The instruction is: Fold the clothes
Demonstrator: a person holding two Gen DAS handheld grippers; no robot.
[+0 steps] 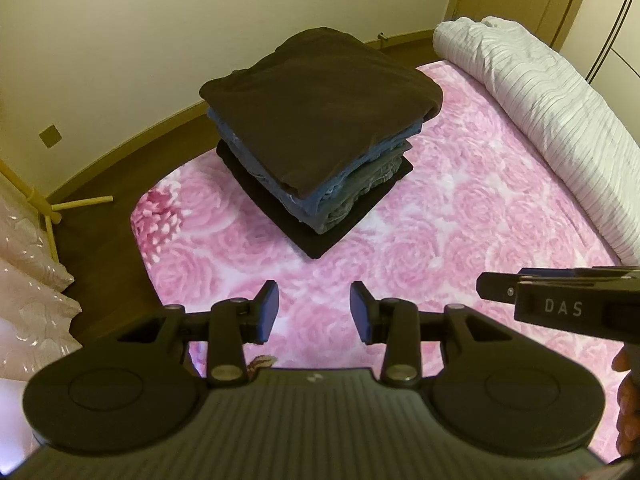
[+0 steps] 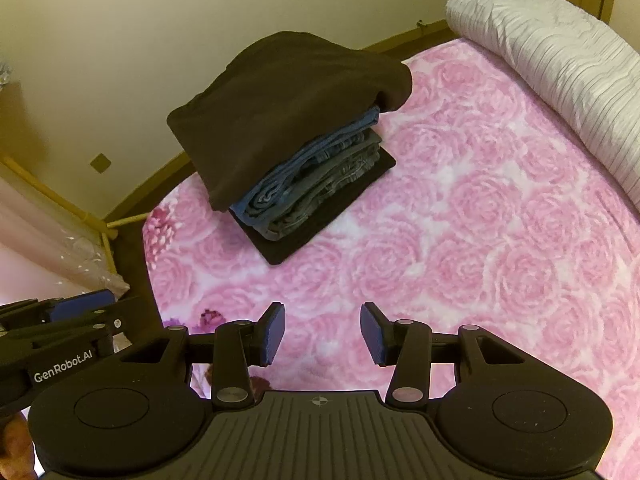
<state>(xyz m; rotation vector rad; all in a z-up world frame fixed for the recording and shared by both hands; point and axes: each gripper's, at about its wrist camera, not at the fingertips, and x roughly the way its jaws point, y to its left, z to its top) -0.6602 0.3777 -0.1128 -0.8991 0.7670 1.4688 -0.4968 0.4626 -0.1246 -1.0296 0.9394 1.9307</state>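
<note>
Folded clothes [image 1: 320,128] are sitting stacked at the far left of the pink floral bedspread [image 1: 460,220], the dark brown top garment [image 2: 280,104] overhanging the jeans [image 2: 312,176] beneath. Left gripper [image 1: 314,312] and right gripper [image 2: 323,334] are hovering nearby, jaws parted and empty. Any nudge risks toppling the leaning stack.

Dark brown top garment [image 1: 316,108] over blue denim folds [image 1: 352,184], pink rose-patterned bedspread [image 1: 460,208], white ribbed duvet [image 1: 552,92], blue gripper pads [image 1: 272,312]
</note>
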